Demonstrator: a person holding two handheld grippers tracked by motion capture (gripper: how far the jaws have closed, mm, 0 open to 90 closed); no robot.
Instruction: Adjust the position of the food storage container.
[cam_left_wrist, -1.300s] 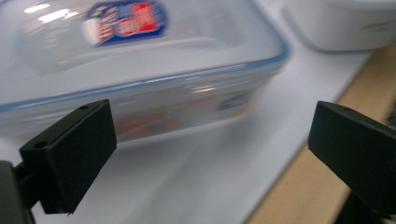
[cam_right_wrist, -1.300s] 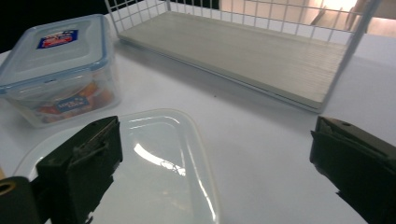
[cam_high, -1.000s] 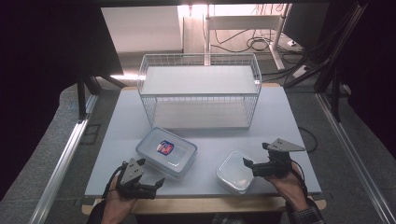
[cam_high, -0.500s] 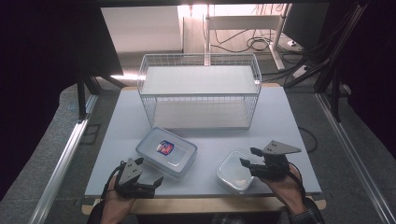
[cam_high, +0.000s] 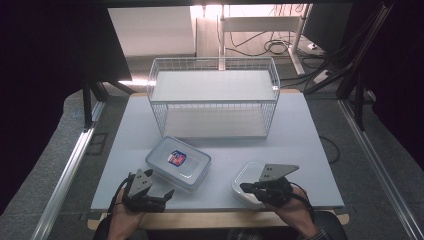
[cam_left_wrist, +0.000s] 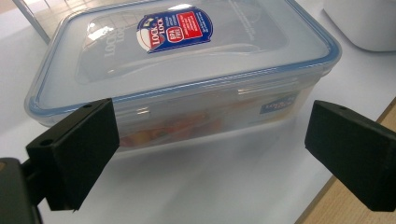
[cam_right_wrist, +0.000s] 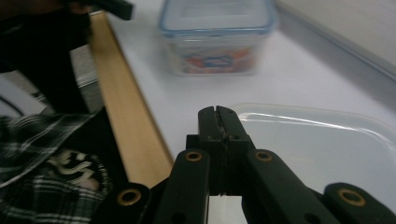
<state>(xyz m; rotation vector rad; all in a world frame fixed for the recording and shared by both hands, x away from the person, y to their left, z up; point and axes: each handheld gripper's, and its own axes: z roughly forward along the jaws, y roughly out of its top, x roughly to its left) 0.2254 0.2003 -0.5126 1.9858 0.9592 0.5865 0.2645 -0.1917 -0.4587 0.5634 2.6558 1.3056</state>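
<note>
Our right gripper (cam_right_wrist: 218, 112), whose jaws have just been closing, is now fully shut with nothing between them, over the open translucent plastic tub (cam_high: 247, 181) at the table's near edge, so we may knock it off, while our left gripper (cam_high: 161, 196) waits wide open and empty before the lidded clear plastic box (cam_left_wrist: 187, 70).

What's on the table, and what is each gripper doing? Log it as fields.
table: pale grey, rectangular
back: white wire basket
left gripper: open, facing clear rectangular plastic container with blue-rimmed lid, not touching
right gripper: jaws just closed, nothing visible between them, at the near rim of lidless white plastic container
</note>
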